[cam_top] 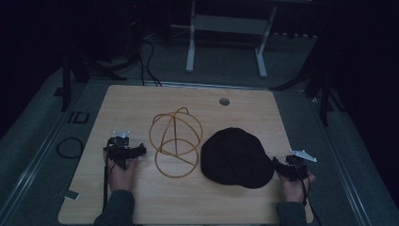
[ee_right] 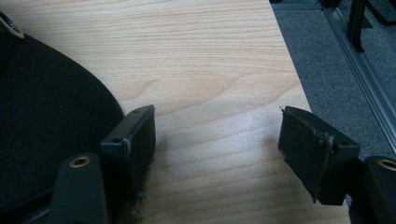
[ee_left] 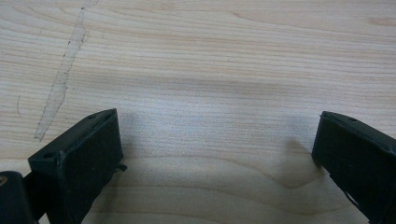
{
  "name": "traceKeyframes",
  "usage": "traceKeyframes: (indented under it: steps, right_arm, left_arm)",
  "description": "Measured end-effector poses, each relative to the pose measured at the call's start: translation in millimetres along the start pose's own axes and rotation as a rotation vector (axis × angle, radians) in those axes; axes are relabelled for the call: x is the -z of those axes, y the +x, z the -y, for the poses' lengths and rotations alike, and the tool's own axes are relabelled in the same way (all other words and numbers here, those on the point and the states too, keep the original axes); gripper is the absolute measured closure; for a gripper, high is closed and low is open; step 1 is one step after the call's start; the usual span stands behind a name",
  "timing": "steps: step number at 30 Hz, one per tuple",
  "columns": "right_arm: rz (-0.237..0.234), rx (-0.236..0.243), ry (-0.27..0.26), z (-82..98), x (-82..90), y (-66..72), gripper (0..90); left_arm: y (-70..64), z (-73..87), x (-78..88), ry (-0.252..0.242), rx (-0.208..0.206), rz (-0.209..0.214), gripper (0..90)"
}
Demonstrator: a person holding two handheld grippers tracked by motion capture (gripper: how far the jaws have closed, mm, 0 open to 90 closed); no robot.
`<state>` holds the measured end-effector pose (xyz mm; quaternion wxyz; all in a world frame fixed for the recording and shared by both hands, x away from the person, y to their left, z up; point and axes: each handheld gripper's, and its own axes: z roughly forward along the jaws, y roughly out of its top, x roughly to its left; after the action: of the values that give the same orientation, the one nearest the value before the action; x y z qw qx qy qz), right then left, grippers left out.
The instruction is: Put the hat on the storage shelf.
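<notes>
A black cap (cam_top: 235, 157) lies flat on the wooden table (cam_top: 141, 101), right of centre. Left of it stands a wire hat frame (cam_top: 175, 141) of yellowish hoops. My left gripper (cam_top: 128, 150) rests on the table just left of the frame, held in a hand; its jaws stand wide apart over bare wood (ee_left: 215, 135) with nothing between them. My right gripper (cam_top: 283, 165) sits at the cap's right edge near the table's right side. Its jaws are open over bare wood (ee_right: 217, 135), and the cap's cloth (ee_right: 46, 116) lies just beside the left jaw.
A round cable hole (cam_top: 224, 101) sits near the table's far edge. The table's right edge drops to grey carpet (ee_right: 322, 70) with a metal rail. A white desk frame (cam_top: 226, 28) stands beyond the table. A black cable loop (cam_top: 69, 147) lies on the floor at left.
</notes>
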<state>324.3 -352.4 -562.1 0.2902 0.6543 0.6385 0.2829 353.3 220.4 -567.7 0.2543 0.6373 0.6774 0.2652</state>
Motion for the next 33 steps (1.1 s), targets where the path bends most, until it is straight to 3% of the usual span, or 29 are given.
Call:
traceKeyframes:
  steps: [11,33]
  right_arm:
    - [0.018,-0.018,-0.001,-0.6,-0.9,2.6,27.4]
    - [0.01,-0.008,0.001,0.3,0.3,2.6,27.4]
  left_arm:
    - [0.0,0.1,0.0,0.0,0.0,0.0,1.2]
    - [-0.6,0.3,0.0,-0.002,0.002,-0.002,1.2]
